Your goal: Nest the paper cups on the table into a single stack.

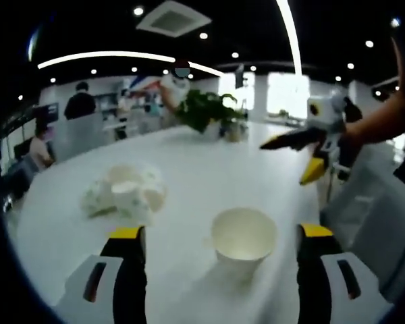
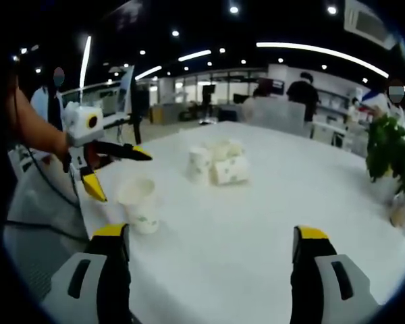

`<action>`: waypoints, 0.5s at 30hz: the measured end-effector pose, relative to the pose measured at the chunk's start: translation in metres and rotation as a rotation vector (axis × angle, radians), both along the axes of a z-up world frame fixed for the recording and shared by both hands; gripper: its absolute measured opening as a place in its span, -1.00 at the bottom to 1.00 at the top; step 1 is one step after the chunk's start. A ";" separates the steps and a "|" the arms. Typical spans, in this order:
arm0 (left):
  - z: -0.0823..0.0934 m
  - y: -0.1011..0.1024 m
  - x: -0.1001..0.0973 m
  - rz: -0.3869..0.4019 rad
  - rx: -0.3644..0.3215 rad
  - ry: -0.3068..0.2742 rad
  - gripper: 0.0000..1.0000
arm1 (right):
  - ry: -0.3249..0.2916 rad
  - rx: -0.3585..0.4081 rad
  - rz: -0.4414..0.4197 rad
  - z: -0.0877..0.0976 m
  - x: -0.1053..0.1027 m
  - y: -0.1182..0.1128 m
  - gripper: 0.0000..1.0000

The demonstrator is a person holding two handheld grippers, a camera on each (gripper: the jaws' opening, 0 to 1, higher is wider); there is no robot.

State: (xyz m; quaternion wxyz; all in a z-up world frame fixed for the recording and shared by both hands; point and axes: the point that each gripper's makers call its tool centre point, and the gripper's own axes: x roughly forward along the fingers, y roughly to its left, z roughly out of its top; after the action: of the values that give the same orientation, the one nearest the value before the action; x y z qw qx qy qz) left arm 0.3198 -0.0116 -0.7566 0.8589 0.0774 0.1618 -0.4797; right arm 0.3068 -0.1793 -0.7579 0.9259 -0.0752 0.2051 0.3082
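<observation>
White table [image 1: 189, 162], paper cups on it. Landmark: lone upright cup [image 1: 244, 241], white, wide open mouth, faint green print on the side, inside looks empty. In the left gripper view it stands near the table's close edge, between the left gripper's [image 1: 221, 246] two yellow-tipped jaws, which are spread wide, not touching it. Beyond that cup, further in on the table, a cluster of cups [image 1: 126, 192]: white with pale green pattern, some lying on their sides, one upright with mouth up; count unclear, blurred. Nothing visible inside them. Cluster is well apart from the lone cup.

Right gripper view: same lone cup [image 2: 140, 202] near the table edge, cluster [image 2: 218, 164] beyond it toward the middle of the table. Right gripper [image 2: 212, 253] jaws wide apart, holding nothing, over bare table beside the lone cup. Left gripper [image 2: 111, 170] seen there hanging just beside and above the lone cup, jaws splayed.

Potted plant [image 1: 206, 110] at the far side of the table, well past the cluster.
</observation>
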 end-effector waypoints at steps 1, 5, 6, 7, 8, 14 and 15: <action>0.006 0.010 0.004 0.029 -0.001 -0.001 0.86 | -0.001 0.002 -0.002 0.001 0.001 -0.001 0.98; 0.010 0.028 0.006 0.069 0.000 0.044 0.89 | -0.007 0.007 -0.009 0.003 0.005 -0.003 0.98; 0.010 0.033 0.007 0.078 0.015 0.040 0.92 | -0.009 0.011 -0.014 0.004 0.006 -0.004 0.98; 0.011 0.038 0.008 0.087 0.025 0.026 0.94 | -0.009 0.014 -0.017 0.004 0.007 -0.005 0.98; 0.011 0.044 0.008 0.099 0.025 0.023 0.95 | -0.009 0.021 -0.022 0.006 0.009 -0.006 0.98; 0.013 0.080 0.012 0.207 0.015 0.037 0.96 | -0.016 0.029 -0.026 0.009 0.017 -0.009 0.98; 0.014 0.087 0.012 0.231 0.012 0.036 0.96 | -0.018 0.030 -0.026 0.009 0.019 -0.010 0.98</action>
State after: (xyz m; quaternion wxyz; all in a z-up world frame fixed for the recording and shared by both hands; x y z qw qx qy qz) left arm 0.3322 0.0753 -0.7429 0.9049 0.0549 0.1878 -0.3779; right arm 0.3255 -0.1888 -0.7486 0.9327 -0.0612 0.1930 0.2985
